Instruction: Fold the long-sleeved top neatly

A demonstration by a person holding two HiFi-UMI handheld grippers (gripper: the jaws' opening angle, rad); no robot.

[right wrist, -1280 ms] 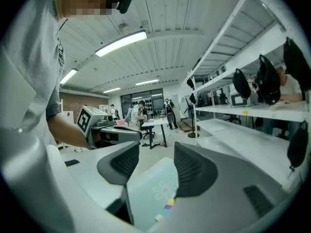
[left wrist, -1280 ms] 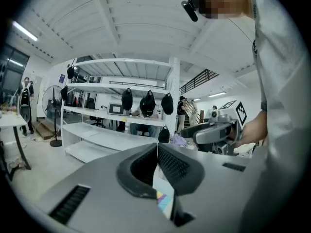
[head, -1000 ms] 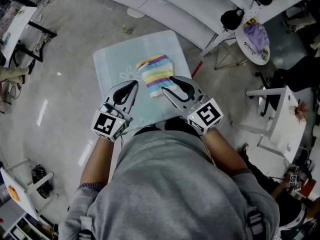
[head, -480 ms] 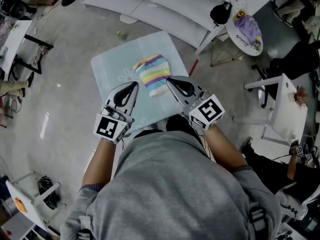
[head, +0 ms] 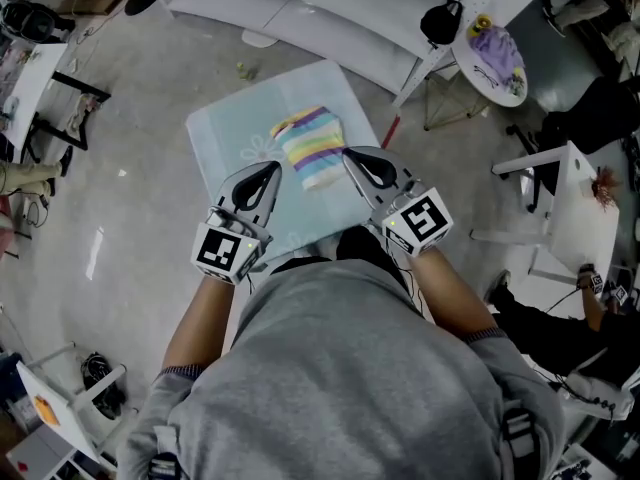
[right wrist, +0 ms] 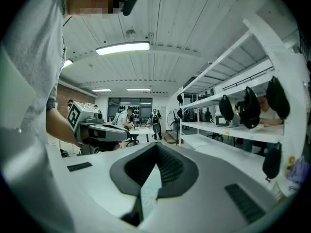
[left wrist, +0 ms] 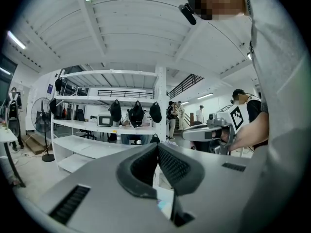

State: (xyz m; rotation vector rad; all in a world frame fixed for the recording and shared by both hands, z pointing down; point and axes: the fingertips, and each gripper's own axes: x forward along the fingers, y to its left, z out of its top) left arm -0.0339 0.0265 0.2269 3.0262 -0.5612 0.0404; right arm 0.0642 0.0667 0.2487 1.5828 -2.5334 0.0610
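The top (head: 312,148) (striped, folded small) lies just ahead, between the left gripper (head: 271,166) and the right gripper (head: 351,154); both have jaws pressed together, holding nothing.

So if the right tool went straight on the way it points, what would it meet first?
Probably nothing near: the right tool points roughly level above the table, so it should pass over the folded striped top. Its own view shows open room ahead, white shelving to one side. Depth is unclear.
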